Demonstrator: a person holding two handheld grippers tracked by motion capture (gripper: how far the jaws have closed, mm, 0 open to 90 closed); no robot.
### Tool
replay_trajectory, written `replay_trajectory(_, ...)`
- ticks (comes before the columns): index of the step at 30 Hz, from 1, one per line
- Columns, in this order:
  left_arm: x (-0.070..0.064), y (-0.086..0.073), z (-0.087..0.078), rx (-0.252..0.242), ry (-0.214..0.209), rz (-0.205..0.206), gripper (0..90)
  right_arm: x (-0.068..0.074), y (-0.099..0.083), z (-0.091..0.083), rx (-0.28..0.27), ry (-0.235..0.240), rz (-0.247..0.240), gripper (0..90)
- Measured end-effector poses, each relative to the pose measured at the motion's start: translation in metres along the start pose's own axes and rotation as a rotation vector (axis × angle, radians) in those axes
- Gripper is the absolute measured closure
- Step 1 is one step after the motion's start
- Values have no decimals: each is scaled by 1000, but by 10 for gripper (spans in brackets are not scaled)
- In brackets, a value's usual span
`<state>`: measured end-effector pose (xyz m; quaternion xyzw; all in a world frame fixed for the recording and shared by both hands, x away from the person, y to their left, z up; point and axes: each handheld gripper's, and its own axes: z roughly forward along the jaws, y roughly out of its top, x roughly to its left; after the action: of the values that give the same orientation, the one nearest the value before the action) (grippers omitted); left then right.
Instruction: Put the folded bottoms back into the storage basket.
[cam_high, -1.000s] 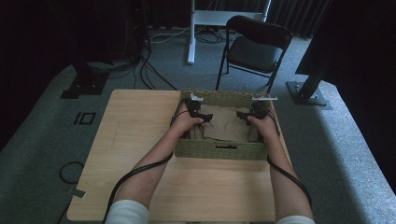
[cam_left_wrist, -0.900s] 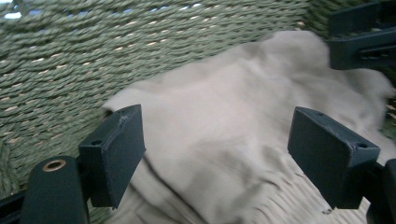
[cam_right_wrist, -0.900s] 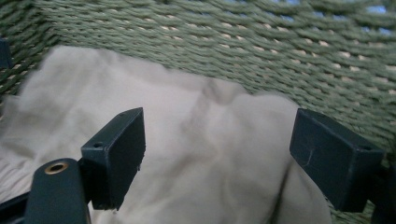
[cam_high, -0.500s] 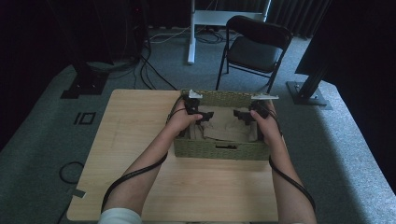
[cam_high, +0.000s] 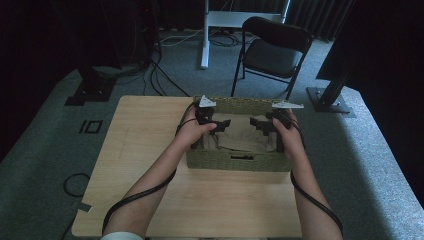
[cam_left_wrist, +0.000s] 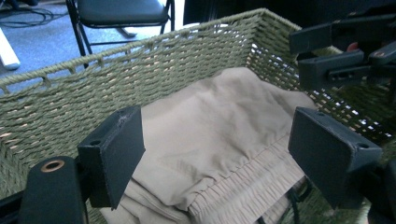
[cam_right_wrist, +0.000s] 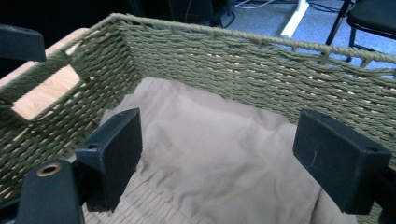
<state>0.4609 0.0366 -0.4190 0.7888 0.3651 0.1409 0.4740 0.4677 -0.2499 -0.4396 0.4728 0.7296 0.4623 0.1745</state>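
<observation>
High view: one woven basket (cam_high: 235, 162), one beige garment (cam_high: 242, 132), left hand-held gripper (cam_high: 223, 123) and right hand-held gripper (cam_high: 258, 123) both spread wide, empty.

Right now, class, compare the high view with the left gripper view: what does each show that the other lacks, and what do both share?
High view alone: the wooden table, the person's forearms, both hands and the left gripper.

Left gripper view alone: the garment's gathered waistband up close, framed by its own open jaws.

Both: the woven basket, the beige garment lying inside it, the right gripper over the basket, and the black chair behind.
</observation>
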Motion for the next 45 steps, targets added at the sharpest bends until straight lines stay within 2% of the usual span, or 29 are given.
replay_trajectory(5,-5,-1,-10,-17,2,23,194,6,-1,-8,-7,24,-12,154)
replay_trajectory(8,-9,-3,-15,-16,-8,50,194,9,-2,-12,-15,29,-31,154)
replay_trajectory(13,-16,-5,-25,-32,-12,69,194,17,-1,-21,-24,53,-42,154)
replay_trajectory(15,-18,-5,-28,-36,-11,64,194,21,-1,-24,-22,64,-47,154)
replay_trajectory(22,-29,-7,-44,-48,-28,101,193,31,-2,-35,-36,85,-90,154)
replay_trajectory(24,-32,-9,-47,-53,-39,104,193,34,-3,-38,-33,95,-114,154)
replay_trajectory(26,-35,-11,-51,-47,-56,123,193,37,-3,-41,-38,101,-120,154)
replay_trajectory(30,-40,-15,-59,-66,-63,117,186,45,-5,-50,-62,124,-130,154)
replay_trajectory(34,-45,-21,-67,-71,-66,127,179,52,-10,-59,-78,124,-150,153)
replay_trajectory(42,-58,-35,-86,-71,-95,176,179,66,-25,-74,-94,172,-186,153)
replay_trajectory(45,-62,-42,-92,-79,-108,177,179,72,-33,-78,-87,186,-194,153)
